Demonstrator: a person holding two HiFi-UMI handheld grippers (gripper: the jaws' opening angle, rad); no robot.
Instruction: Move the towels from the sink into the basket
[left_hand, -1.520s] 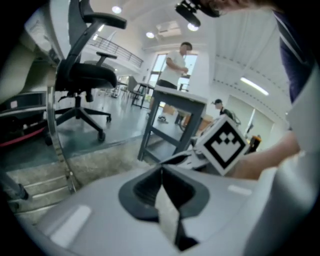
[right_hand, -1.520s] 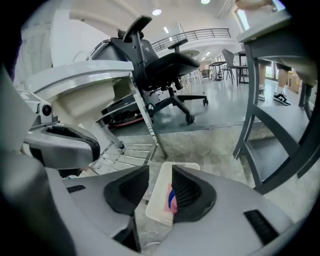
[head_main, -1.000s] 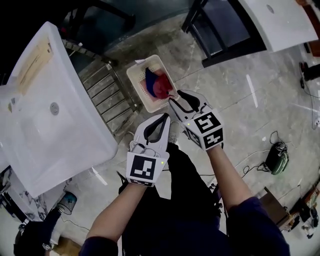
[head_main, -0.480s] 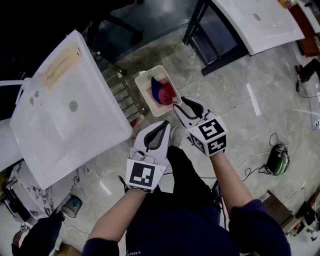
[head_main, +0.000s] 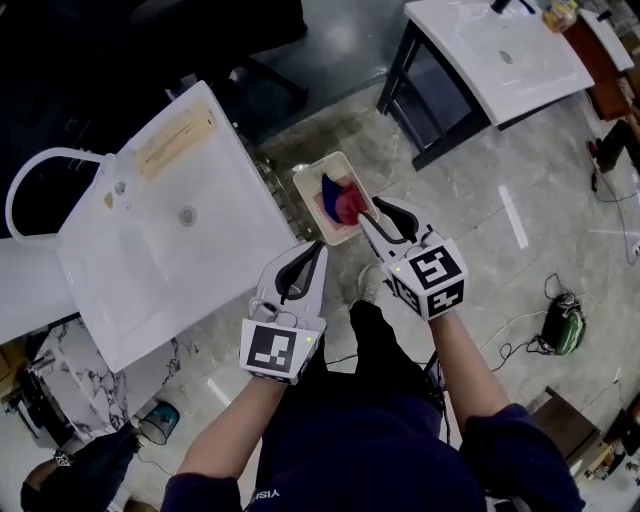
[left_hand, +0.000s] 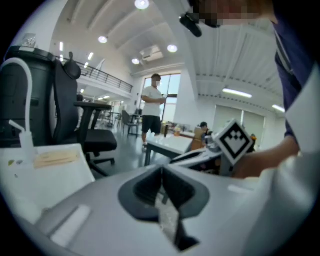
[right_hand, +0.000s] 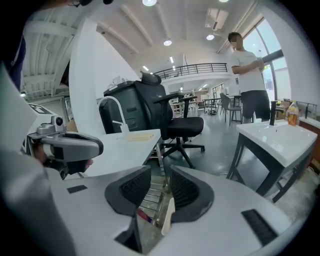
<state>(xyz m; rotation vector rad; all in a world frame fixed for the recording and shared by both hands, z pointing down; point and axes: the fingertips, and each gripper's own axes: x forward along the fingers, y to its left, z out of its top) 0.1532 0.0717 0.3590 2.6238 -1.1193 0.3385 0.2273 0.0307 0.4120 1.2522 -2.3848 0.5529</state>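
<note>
The red and blue towels (head_main: 340, 203) lie in the basket (head_main: 308, 188) at upper centre, and the sink (head_main: 150, 240) at left looks bare, so I judge the moving done. My left gripper (head_main: 316, 252) is closed on nothing. My right gripper (head_main: 368, 208) has just been narrowing to a slim, empty gap. Next I would check the sink, then rest the 2 grippers.

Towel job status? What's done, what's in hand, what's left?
Done: a red towel and a blue towel lie in the basket on the floor. The sink basin shows bare white, with no towel in it.
In hand: nothing. The left gripper is shut and empty. The right gripper jaws have just been closing, with a gap and nothing between them.
Left: no towel in view to move, so the job looks finished.
</note>
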